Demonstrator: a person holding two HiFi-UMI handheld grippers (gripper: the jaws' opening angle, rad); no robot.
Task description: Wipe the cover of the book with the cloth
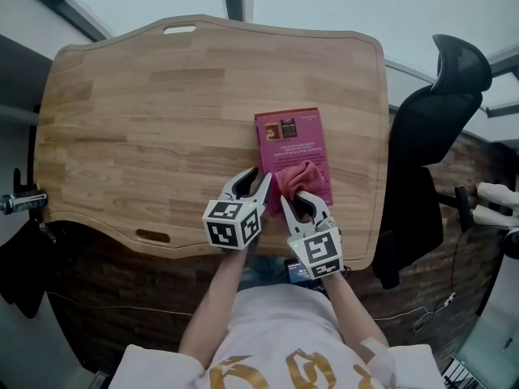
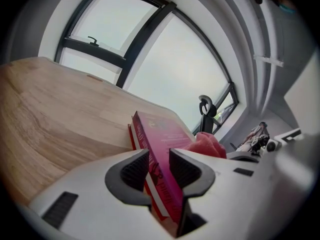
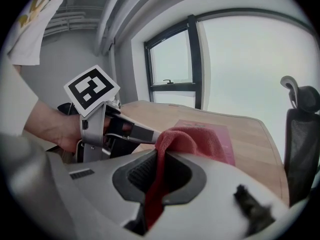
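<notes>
A magenta book lies on the wooden table, right of the middle. A pink-red cloth is bunched on the book's near end. My right gripper is shut on the cloth, which folds up out of the jaws onto the cover. My left gripper is at the book's near left corner. In the left gripper view the book's edge stands between the wide-apart jaws of the left gripper, which do not clearly press on it. The cloth shows just beyond.
A black office chair stands close to the table's right edge. The table has a slot handle at the far edge and another at the near edge. A black clamp fixture sticks out at the left. Windows lie beyond the table.
</notes>
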